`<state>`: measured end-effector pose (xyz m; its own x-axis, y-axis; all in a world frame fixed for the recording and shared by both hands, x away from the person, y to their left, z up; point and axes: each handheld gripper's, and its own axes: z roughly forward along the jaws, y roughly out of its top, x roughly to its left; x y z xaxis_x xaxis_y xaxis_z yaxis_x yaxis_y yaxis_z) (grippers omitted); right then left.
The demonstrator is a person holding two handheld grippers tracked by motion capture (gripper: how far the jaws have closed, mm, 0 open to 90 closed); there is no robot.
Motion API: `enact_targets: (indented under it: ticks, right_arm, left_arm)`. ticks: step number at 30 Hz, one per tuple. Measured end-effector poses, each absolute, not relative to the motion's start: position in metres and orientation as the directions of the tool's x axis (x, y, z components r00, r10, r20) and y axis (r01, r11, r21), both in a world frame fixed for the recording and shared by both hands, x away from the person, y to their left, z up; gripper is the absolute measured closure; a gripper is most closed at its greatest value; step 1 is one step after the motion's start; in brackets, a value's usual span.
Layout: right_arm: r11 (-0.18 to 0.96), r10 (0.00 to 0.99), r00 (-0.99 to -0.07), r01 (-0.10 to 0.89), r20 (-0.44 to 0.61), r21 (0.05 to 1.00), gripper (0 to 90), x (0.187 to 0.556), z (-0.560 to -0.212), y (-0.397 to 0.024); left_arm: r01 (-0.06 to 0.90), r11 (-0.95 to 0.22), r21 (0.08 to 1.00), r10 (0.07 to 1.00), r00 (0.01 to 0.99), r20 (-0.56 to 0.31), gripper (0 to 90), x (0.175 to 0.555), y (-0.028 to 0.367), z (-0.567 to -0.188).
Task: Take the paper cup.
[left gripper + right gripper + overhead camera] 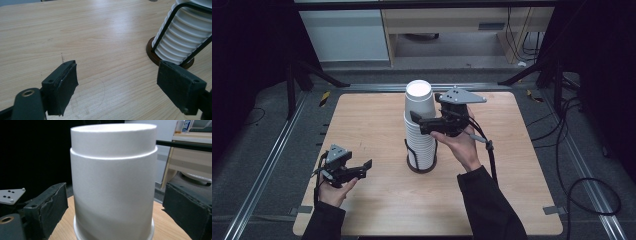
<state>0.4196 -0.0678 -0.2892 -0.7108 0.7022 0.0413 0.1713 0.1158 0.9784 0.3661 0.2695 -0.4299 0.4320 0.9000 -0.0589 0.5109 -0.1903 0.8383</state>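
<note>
On the high view, the left gripper (362,169) sat at about eight o'clock on the pale wooden worktop (377,125), held in the person's left hand (333,189) low over the wood, its jaws spread wide apart with nothing between them. In the left gripper view, the two black pads (62,86) framed only bare worktop grain (75,37), while the ribbed white side of the cup stack (182,37) stood off at two o'clock, inside a black wire holder (186,6) on a round dark brown base (151,53). Moving toward the centre of the worktop, the stack of white cups (419,125) rose upright from that holder (409,155), its topmost cup (419,97) showing a closed flat end on top (the cups stood inverted, rims downward). At three o'clock of the stack, the right gripper (419,121) was held by the right hand (462,145) at the level of the upper cups, its grey three-cornered plate (460,96) uppermost and a cable (489,150) trailing down past the wrist. In the right gripper view, the top cup (112,185) stood between the two jaws, which were open, one pad (50,207) on either side of the cup wall with a visible gap at each side, so nothing was gripped.
</note>
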Motion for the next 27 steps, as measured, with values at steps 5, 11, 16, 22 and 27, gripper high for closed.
enact_targets:
  ticks: [5,11,16,22,27]
  right_arm:
    - [0.120,0.697,-0.716,0.183,0.048,0.976,6.3,0.427,-0.293,-0.060]
    - [0.124,0.699,-0.713,0.195,0.054,0.973,6.7,0.435,-0.299,-0.052]
    - [0.123,0.705,-0.707,0.201,0.057,0.972,8.7,0.438,-0.301,-0.050]
    - [0.121,0.701,-0.711,0.197,0.057,0.973,13.2,0.437,-0.301,-0.048]
    - [0.125,0.706,-0.706,0.190,0.047,0.974,14.3,0.436,-0.301,-0.048]
  left_arm:
    - [0.512,-0.195,0.837,0.898,0.436,-0.057,15.9,0.366,0.268,-0.430]
    - [0.512,-0.199,0.836,0.897,0.439,-0.056,15.9,0.366,0.268,-0.430]
    - [0.515,-0.201,0.833,0.896,0.440,-0.056,15.8,0.367,0.267,-0.431]
    - [0.516,-0.205,0.832,0.895,0.443,-0.054,15.8,0.367,0.267,-0.431]
    - [0.518,-0.208,0.830,0.896,0.442,-0.051,15.7,0.367,0.267,-0.431]
